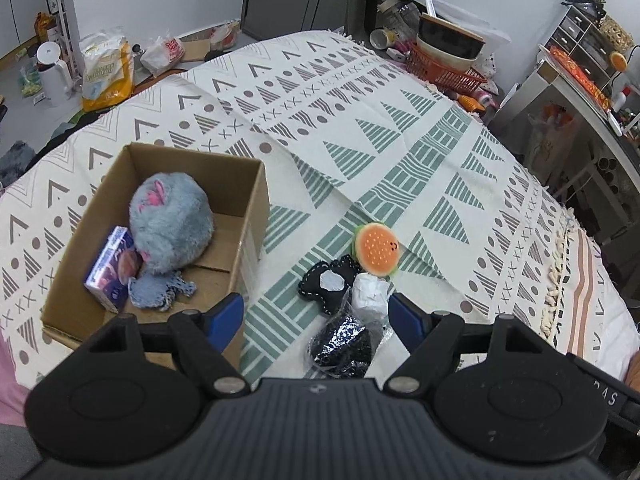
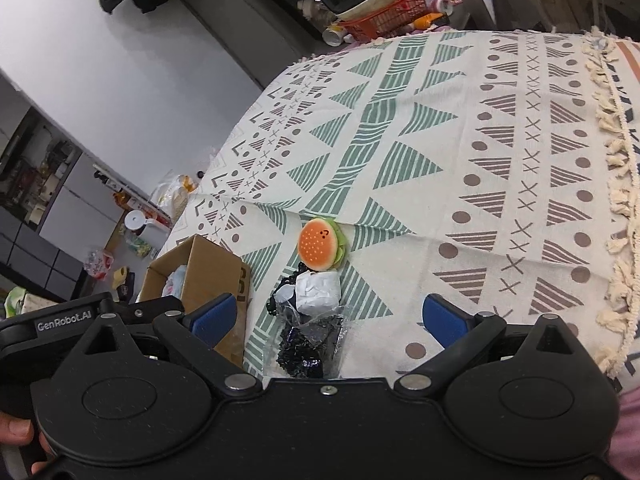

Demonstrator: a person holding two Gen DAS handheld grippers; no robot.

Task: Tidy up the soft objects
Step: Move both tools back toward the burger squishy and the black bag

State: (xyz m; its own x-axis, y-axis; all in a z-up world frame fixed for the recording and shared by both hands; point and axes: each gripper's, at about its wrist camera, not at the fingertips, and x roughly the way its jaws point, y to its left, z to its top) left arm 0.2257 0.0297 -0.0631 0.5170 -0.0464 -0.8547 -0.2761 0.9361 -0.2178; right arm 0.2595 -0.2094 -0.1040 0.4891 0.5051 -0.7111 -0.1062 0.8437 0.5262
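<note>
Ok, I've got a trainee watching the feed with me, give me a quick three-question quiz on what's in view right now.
1. True or false: the grey plush toy lies inside the cardboard box.
2. Which item still on the cloth lies farthest from the grippers? A) burger plush B) glittery black bag C) white crumpled wad
3. Fill in: both the left gripper and the right gripper are ____ and hold nothing.

Key: 1 true; 2 A; 3 open.
</note>
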